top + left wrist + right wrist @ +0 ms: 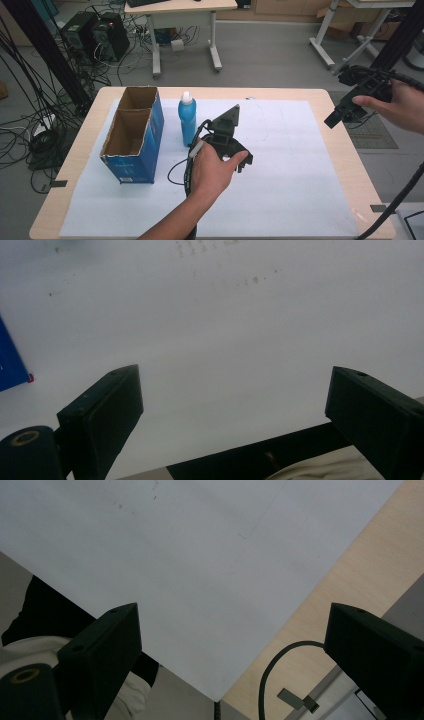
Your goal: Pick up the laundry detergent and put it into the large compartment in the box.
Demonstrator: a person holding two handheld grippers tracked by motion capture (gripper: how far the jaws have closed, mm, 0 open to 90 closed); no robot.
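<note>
At the left of the table stands an open blue cardboard box with two compartments, both seemingly empty, though the near one is partly hidden by its wall. Just to its right, a short gap between them, a blue plastic bottle with a white cap stands upright on the white paper sheet that covers the light wooden table.

Next along, the left gripper sits low over the sheet just right of the bottle, its jaws wide apart with nothing between them; the left gripper view looks down on bare paper and a corner of the box. Reaching for the bottle from here, a careless sweep could tip it, since it is tall and narrow, or push it against the box wall, which blocks any approach from that side.

Far right, the right gripper hangs above the table edge, jaws likewise spread and empty.
</note>
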